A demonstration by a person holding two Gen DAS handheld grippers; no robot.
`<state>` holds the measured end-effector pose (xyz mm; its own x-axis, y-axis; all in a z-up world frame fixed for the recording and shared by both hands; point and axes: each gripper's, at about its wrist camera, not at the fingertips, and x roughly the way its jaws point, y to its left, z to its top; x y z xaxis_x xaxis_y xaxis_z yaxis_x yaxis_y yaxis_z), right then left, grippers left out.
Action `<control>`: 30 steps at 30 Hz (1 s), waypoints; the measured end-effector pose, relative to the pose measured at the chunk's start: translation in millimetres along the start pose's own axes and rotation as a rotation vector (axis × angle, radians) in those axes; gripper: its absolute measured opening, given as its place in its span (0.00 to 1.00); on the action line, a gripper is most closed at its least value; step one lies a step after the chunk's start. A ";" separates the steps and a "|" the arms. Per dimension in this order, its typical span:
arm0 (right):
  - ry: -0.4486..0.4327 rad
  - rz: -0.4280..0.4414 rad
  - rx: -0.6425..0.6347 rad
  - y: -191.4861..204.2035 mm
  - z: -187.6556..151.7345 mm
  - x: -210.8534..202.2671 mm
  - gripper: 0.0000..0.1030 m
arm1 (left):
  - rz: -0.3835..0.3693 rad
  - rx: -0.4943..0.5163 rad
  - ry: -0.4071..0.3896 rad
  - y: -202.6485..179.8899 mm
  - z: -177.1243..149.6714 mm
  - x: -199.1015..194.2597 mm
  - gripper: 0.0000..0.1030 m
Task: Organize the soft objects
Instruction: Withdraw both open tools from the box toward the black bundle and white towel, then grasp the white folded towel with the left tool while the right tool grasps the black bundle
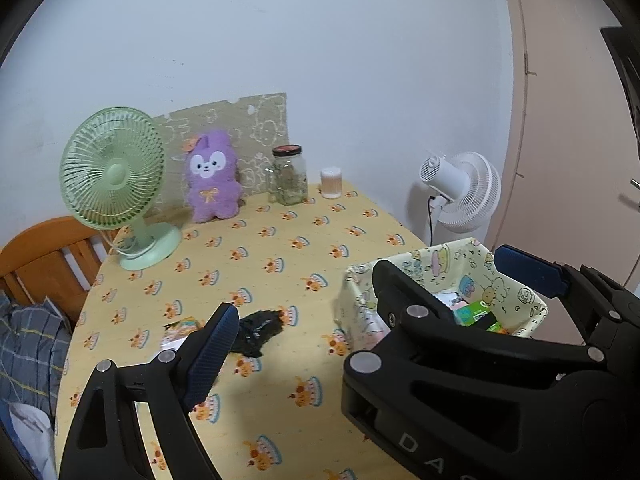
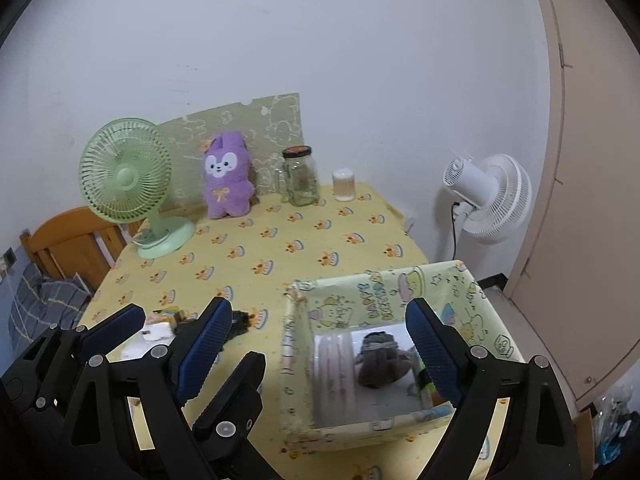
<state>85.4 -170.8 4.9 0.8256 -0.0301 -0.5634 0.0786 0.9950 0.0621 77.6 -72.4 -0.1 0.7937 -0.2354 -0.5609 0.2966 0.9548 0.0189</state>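
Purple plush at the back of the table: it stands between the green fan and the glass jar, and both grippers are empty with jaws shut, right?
Not quite. The jaws are open, not shut: the right wrist view shows the right gripper spread wide over the fabric basket, and the left gripper is open too. The rest holds: the purple plush stands between the green fan and the glass jar, and both grippers are empty.

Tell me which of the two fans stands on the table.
The green fan, at the table's back left beside the purple plush. The white fan stands off the table's right side, against the wall.
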 end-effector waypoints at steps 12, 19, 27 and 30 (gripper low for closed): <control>-0.013 0.034 -0.035 40.7 -6.3 -3.3 0.89 | 0.053 -0.040 -0.016 34.9 -12.6 -13.3 0.89; -0.019 0.057 -0.049 61.2 -11.4 -1.0 0.89 | 0.081 -0.060 -0.018 53.5 -20.8 -16.4 0.90; 0.004 0.081 -0.064 76.9 -20.2 11.6 0.89 | 0.109 -0.081 0.003 70.0 -31.8 -10.0 0.90; 0.010 0.084 -0.074 81.1 -22.6 17.1 0.89 | 0.112 -0.092 0.011 75.0 -36.0 -5.8 0.90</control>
<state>93.3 -88.4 -18.4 0.8221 0.0545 -0.5668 -0.0324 0.9983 0.0490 76.1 7.0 -25.2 0.8132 -0.1245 -0.5685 0.1555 0.9878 0.0061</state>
